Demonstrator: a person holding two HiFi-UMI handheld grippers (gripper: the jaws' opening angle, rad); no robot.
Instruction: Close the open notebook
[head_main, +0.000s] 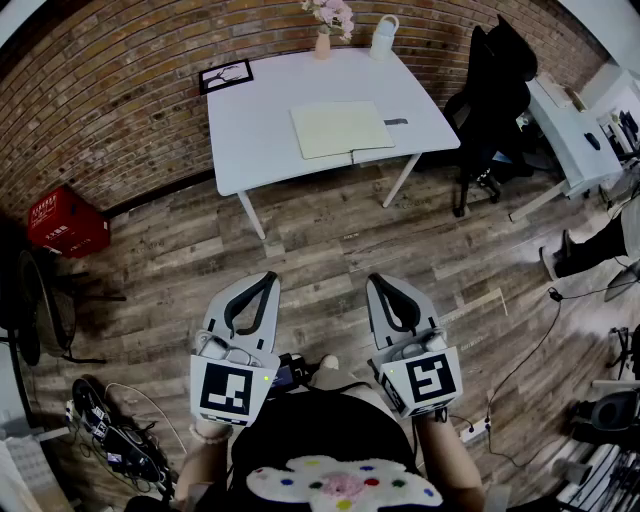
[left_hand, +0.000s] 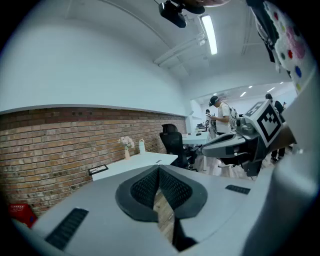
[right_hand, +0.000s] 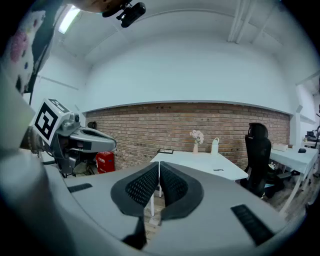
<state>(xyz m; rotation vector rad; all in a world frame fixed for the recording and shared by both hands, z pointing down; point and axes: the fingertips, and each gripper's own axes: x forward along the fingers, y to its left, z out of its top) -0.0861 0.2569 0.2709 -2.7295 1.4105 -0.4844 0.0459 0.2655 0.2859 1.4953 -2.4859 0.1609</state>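
Tongs (head_main: 266, 280) (head_main: 380, 283), wood flr (head_main: 330, 240), table (head_main: 250, 125), brick wall (head_main: 120, 90)

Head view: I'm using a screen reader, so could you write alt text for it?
An open notebook lies on a white table by a brick wall, across wood floor from the person. The left gripper and right gripper are held near the body, short of the table, jaws shut and empty.

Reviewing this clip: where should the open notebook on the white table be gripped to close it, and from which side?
Probably a corner of the notebook, on its thin outer edge. It lies flat and open near the front edge of the white table, so come in low from the person's side. Its fold cannot be made out. The left tool and right tool are shut.
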